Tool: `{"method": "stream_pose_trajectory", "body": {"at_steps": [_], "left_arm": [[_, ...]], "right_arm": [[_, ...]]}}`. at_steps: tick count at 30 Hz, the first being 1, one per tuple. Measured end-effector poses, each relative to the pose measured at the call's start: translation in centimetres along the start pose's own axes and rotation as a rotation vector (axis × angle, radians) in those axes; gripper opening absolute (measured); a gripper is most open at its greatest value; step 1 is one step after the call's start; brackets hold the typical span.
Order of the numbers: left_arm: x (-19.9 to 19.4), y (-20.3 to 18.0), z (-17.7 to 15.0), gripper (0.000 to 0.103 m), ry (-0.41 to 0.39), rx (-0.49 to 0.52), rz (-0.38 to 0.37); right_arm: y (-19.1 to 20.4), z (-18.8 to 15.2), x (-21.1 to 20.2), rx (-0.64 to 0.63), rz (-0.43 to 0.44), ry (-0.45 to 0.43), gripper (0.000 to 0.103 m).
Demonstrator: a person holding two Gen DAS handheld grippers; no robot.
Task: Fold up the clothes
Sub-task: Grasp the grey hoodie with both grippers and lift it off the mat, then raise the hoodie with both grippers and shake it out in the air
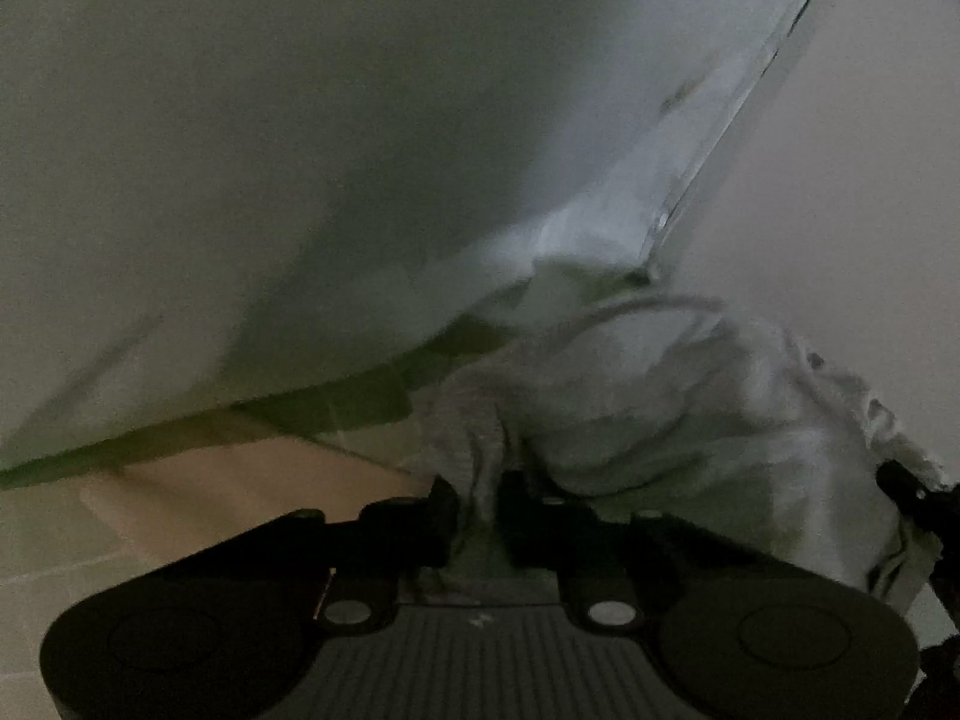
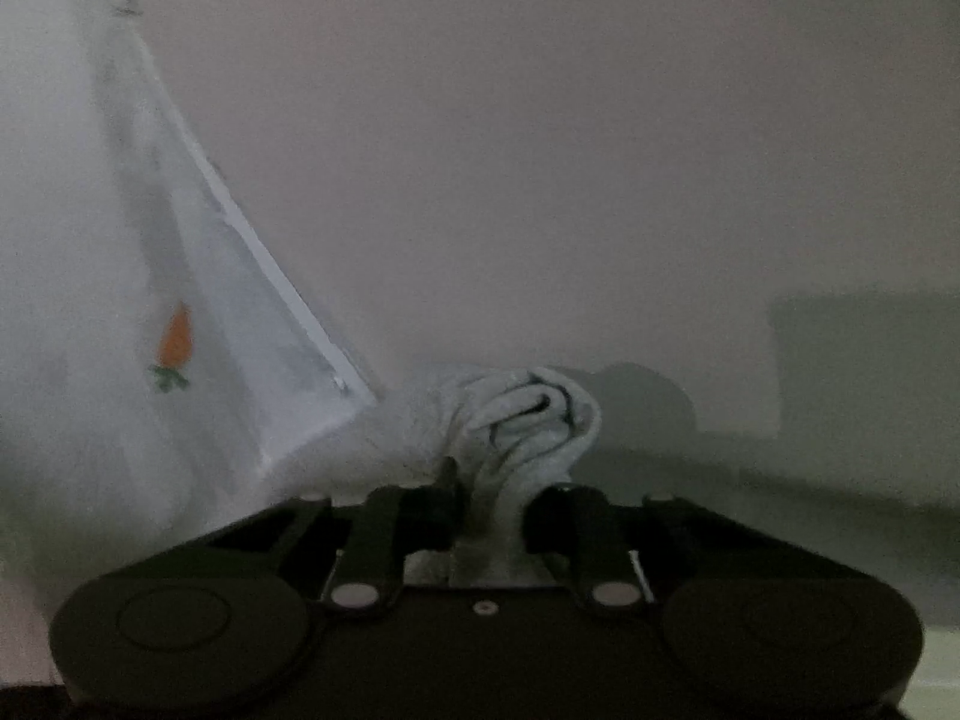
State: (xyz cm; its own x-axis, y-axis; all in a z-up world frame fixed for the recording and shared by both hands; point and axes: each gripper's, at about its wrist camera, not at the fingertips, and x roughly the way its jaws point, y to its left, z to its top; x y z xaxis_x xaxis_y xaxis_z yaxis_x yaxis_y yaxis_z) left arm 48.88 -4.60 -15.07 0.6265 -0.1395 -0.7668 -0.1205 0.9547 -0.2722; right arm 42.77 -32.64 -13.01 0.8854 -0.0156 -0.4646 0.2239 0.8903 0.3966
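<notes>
A white garment hangs lifted in the air and fills most of the left wrist view. My left gripper is shut on a bunched grey-white fold of it. In the right wrist view the same white garment hangs at the left, with a small orange carrot print and a hem running diagonally. My right gripper is shut on a rolled, bunched edge of the cloth. The other gripper's black tip shows at the right edge of the left wrist view, close to the bunched cloth.
A pale plain wall fills the background. A tan floor or surface shows under the hanging cloth at lower left. A dark boxy shape stands at the right, over a pale ledge.
</notes>
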Motion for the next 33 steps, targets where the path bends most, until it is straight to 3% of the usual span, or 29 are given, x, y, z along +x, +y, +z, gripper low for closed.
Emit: {"method": "stream_pose_trajectory", "body": {"at_steps": [6,15,22,33], "left_arm": [[-11.0,-0.7,0.1,0.006,-0.183,0.037,0.031],[-31.3,2.7,-4.2,0.006,-0.450,-0.033,0.086],[-43.2,8.4,-10.8,0.006,-0.557,-0.167,0.100],[-58.7,15.2,-19.2,0.006,-0.704,-0.213,0.129]], "right_arm": [[4.2,2.0,-6.6,-0.157,0.004,-0.160,0.015],[8.6,3.8,-21.5,-0.304,0.205,-0.315,0.013],[13.0,1.0,-33.1,-0.440,0.332,-0.420,0.013],[18.8,-4.4,-47.6,-0.492,0.466,-0.513,0.013]]}}
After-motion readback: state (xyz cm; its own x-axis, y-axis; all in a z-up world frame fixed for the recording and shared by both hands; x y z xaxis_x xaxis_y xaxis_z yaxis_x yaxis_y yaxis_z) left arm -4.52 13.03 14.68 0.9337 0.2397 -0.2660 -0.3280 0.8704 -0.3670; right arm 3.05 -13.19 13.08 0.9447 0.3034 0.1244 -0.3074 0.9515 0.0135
